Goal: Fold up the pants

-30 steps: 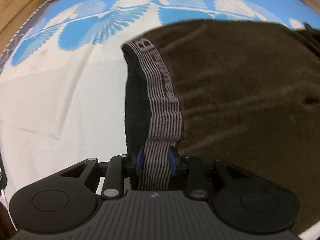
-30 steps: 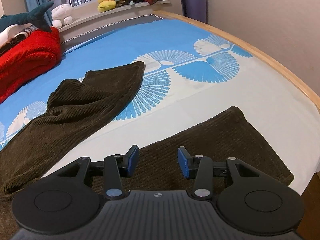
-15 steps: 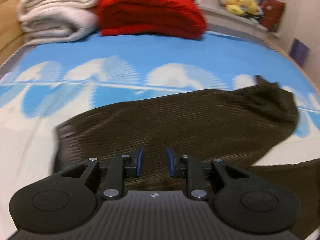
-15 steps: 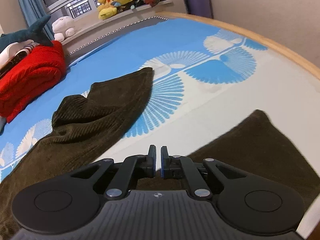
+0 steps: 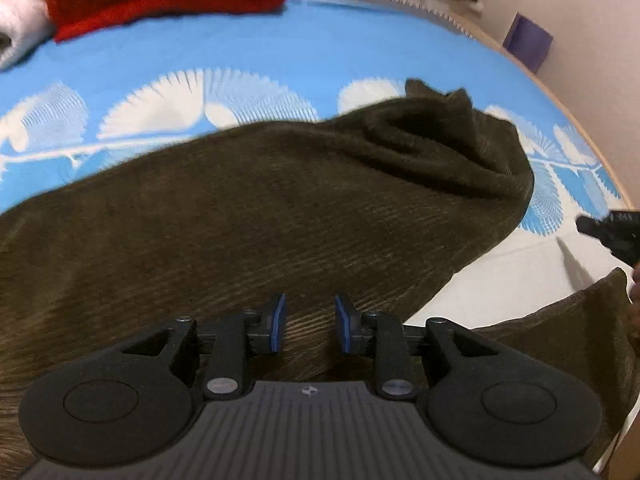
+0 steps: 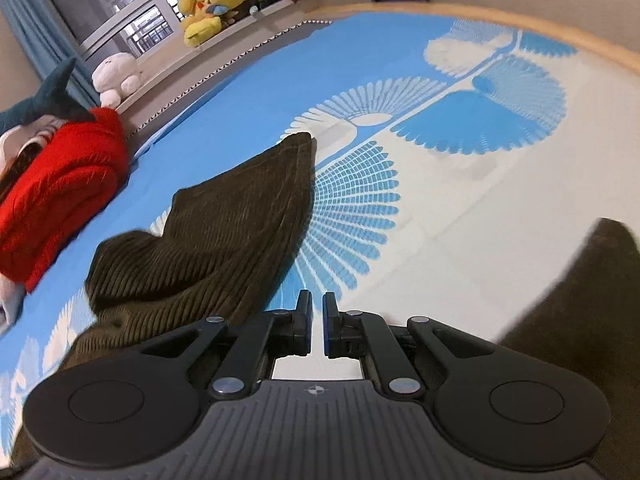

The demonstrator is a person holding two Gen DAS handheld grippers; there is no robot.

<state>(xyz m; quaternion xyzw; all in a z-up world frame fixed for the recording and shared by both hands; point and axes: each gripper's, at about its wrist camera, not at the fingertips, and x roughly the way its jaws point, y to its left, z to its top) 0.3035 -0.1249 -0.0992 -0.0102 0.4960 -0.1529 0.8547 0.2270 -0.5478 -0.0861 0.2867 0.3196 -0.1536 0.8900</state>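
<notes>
While the left gripper (image 5: 307, 322) opens above the brown pants (image 5: 256, 216), nothing sits between its pads. Right gripper (image 6: 317, 322) is closed, empty, over the bedsheet (image 6: 460, 216).

pants (image 5: 280, 216): dark brown, ribbed | sheet (image 5: 280, 60): blue, white fans | blanket (image 6: 60, 184): red

Both wrist views close, downward; pants (image 5: 280, 208) shared.

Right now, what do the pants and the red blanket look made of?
Pants: probably corduroy, dark brown and matte; fine parallel ribs run along the cloth. Red blanket: seems a thick, fuzzy knit or fleece, matte; soft bulky folds, but the weave is too blurred to tell.
</notes>
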